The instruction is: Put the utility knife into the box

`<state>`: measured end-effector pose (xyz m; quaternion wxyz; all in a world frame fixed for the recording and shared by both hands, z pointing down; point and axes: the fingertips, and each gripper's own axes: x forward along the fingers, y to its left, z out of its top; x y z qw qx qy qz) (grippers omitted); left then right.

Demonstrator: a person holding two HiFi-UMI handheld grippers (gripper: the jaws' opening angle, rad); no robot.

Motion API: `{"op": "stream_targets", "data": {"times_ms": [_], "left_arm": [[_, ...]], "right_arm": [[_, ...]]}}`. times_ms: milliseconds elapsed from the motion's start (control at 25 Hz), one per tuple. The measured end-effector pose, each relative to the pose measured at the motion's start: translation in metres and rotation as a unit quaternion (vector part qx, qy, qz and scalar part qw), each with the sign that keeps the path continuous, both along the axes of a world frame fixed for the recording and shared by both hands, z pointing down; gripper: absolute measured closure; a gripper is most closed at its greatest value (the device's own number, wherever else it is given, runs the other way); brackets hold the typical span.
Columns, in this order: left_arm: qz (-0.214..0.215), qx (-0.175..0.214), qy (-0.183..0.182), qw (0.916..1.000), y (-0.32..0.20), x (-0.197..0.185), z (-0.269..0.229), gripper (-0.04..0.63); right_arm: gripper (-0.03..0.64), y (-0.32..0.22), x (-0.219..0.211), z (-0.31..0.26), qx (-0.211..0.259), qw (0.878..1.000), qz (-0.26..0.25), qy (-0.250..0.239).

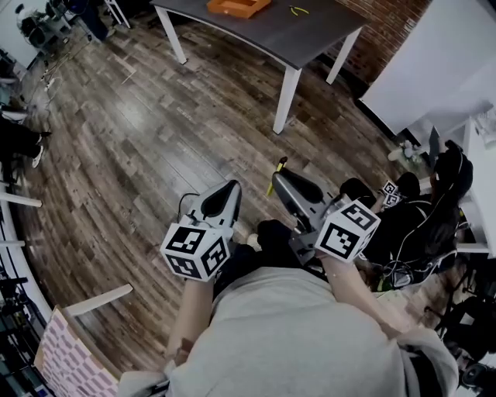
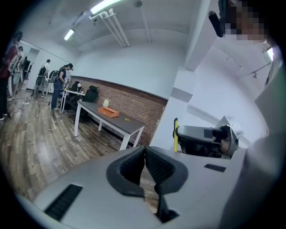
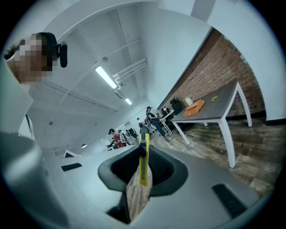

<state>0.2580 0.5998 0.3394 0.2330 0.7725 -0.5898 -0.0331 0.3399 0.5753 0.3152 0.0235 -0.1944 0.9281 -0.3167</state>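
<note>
Nearest, at the centre of the right gripper view, the right gripper (image 3: 143,152) is clenched on the knife (image 3: 143,170). Its yellow body stands on edge between the pads, with the dark tip poking out beyond them. So I judge the pick-up done and the carrying under way. In the left gripper view, the left gripper (image 2: 145,154) has its pads pressed together with nothing between them, so it takes no part for now. Both grippers are held in front of the person's body over the wooden floor (image 1: 132,147), low in the head view. Well apart from them, at the top of that frame, stands the table (image 1: 310,35) with the orange box (image 1: 239,6) on it. What is left, as I read it, is to cross the floor, bring the knife over the box, lower it in and let go. The box is cut off by the top edge of the head view and is tiny in both gripper views, so its inside and any lid cannot be made out. A small yellow-green thing (image 1: 298,11) beside it on the table is too small to name. Whether the blade is out cannot be told. Farthest off, at the left of the left gripper view, people (image 2: 58,85) stand as small figures.
</note>
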Motion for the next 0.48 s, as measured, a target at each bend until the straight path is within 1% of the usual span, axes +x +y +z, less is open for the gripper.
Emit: {"op": "stream_targets", "data": {"times_ms": [160, 480], "left_arm": [[-0.011, 0.000, 0.009, 0.9999, 0.004, -0.010, 0.002, 0.572], [-0.029, 0.008, 0.018, 0.9994, -0.023, -0.043, 0.003, 0.572]], "right_arm": [[0.549, -0.001, -0.007, -0.002, 0.004, 1.000, -0.006, 0.004], [0.549, -0.036, -0.033, 0.000, 0.006, 1.000, -0.015, 0.007]]}}
